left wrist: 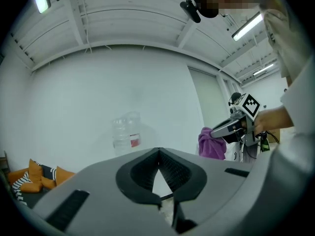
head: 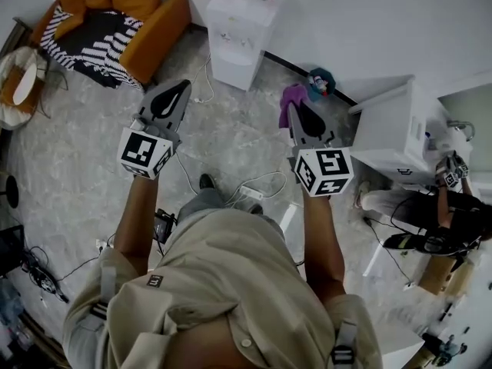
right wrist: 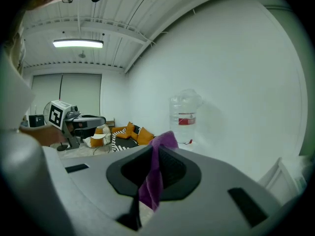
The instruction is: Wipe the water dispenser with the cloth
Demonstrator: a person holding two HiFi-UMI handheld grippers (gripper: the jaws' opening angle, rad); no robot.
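The white water dispenser (head: 238,29) stands against the far wall, and its clear bottle (left wrist: 125,132) also shows in the right gripper view (right wrist: 184,114). My right gripper (head: 296,110) is shut on a purple cloth (head: 290,97), which hangs between the jaws (right wrist: 155,178). It is held in the air to the right of the dispenser and short of it. My left gripper (head: 177,91) is shut with nothing in it, level with the right one and left of the dispenser. From the left gripper view the cloth (left wrist: 211,144) dangles from the right gripper (left wrist: 231,127).
An orange sofa (head: 150,33) with a striped blanket sits at the far left. A white cabinet (head: 396,129) stands at the right, with a person (head: 438,214) beside it. Cables and a power strip (head: 250,191) lie on the marble floor in front of me.
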